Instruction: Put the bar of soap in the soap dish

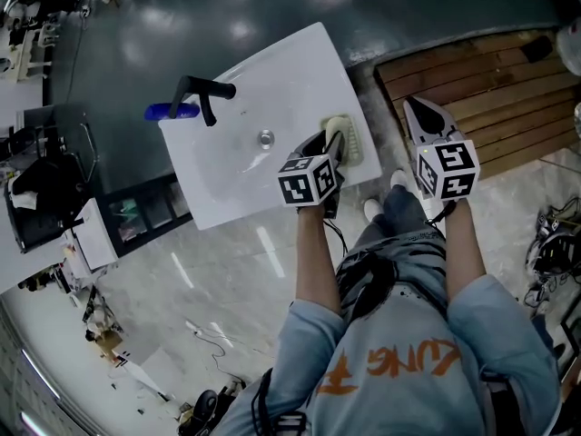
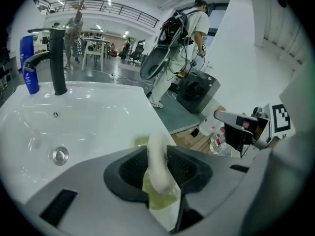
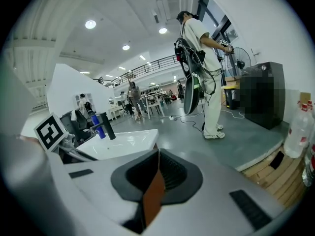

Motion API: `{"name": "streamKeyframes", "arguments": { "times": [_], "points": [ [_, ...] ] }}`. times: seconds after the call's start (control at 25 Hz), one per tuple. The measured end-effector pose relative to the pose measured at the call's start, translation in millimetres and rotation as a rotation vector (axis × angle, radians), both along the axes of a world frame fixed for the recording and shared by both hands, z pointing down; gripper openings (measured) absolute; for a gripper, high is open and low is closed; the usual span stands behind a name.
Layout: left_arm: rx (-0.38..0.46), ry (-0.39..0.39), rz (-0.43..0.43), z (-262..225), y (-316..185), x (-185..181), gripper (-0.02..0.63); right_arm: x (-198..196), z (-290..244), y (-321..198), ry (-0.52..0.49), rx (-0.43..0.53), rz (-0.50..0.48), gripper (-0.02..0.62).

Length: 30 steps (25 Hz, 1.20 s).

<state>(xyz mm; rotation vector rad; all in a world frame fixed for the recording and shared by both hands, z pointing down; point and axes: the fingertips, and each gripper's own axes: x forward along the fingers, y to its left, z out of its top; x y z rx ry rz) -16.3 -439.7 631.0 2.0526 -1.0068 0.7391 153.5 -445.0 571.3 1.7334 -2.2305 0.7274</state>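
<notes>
Progress: the bar of soap point(image 2: 158, 161) is being carried at the soap dish point(image 2: 166, 198) but is not yet let go, so the placing looks nearly finished, judging from how they lie.
Soap position: it is standing on edge between the jaws, with its lower end over the pale yellow-green dish; whether it is touching the dish I cannot tell.
Dish position: it is sitting on the near right corner of the white sink point(image 2: 98, 127), well apart from the black faucet point(image 2: 56, 58).
Left: lowering the soap into the dish and letting it go.
Left gripper point(image 1: 332, 146): it is gripping the soap, with 2 ribbed pads point(image 2: 132, 170) pressing its flat faces and the jaws apart only by the bar's thickness.
Right gripper point(image 3: 156, 177): it is hanging off to the side of the sink with its jaws closed together, carrying nothing.
</notes>
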Motion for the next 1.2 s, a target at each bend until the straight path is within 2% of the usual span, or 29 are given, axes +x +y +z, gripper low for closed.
{"name": "streamKeyframes", "arguments": {
  "times": [0.24,0.36,0.44,0.6,0.8,0.92,1.2],
  "points": [
    [0.031,0.021,-0.062,-14,-4,-24,0.124,-22,-7,-8,-0.014,0.019,-0.033,0.029],
    [0.074,0.034,-0.089,-29,-5,-36,0.124,-39,-15,-12,-0.034,0.043,-0.049,0.029],
    [0.136,0.057,-0.126,-46,-8,-48,0.109,-54,-24,-12,-0.051,0.071,-0.064,0.029],
    [0.285,0.154,-0.197,-89,-8,-68,0.041,-83,-48,-2,-0.098,0.142,-0.096,0.028],
    [0.411,0.107,-0.202,-121,1,-91,0.023,-99,-77,10,-0.146,0.226,-0.067,0.028],
    [0.517,0.104,-0.212,-152,5,-108,0.023,-112,-103,14,-0.173,0.308,-0.065,0.028],
    [0.726,0.132,-0.251,-239,6,-153,0.023,-142,-176,22,-0.09,0.456,-0.091,0.028]
  ]
}}
